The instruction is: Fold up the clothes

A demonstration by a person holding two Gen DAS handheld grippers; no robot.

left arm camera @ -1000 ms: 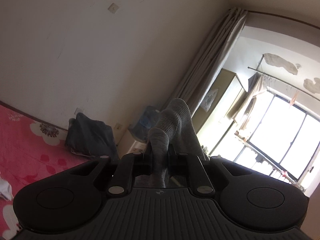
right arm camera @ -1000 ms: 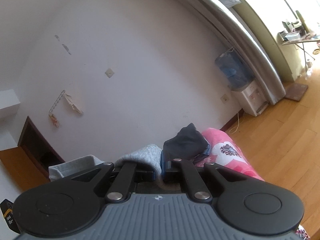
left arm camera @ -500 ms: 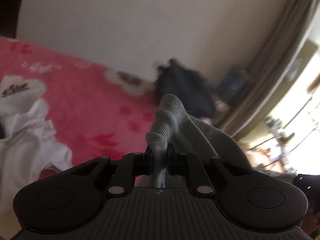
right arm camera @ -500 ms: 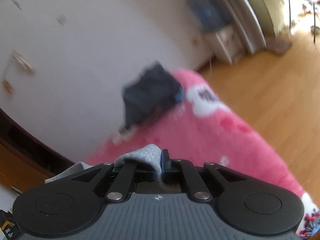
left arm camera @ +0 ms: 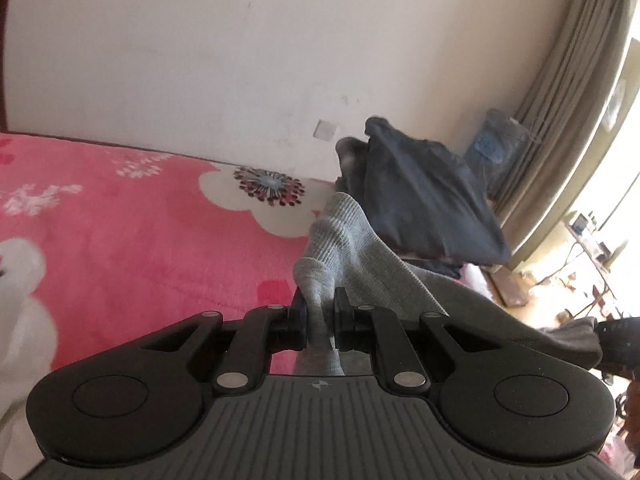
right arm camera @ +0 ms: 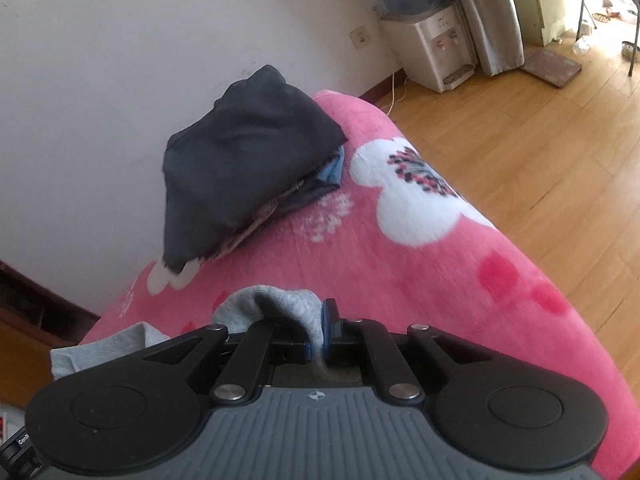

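My left gripper is shut on a grey knit garment; its ribbed edge sticks up between the jaws and the rest hangs away to the right. My right gripper is shut on another part of the same grey garment, which bulges over the left finger and trails off to the left. Both grippers hold it above a pink flowered blanket, which also shows in the right wrist view.
A pile of folded dark clothes lies on the blanket by the wall, also in the left wrist view. A white garment lies at the left. A water dispenser, curtain and wooden floor lie beyond the bed's edge.
Both grippers have tilted down from facing the wall and window to facing the blanket, still shut on the grey garment. The dark pile now looks closer.
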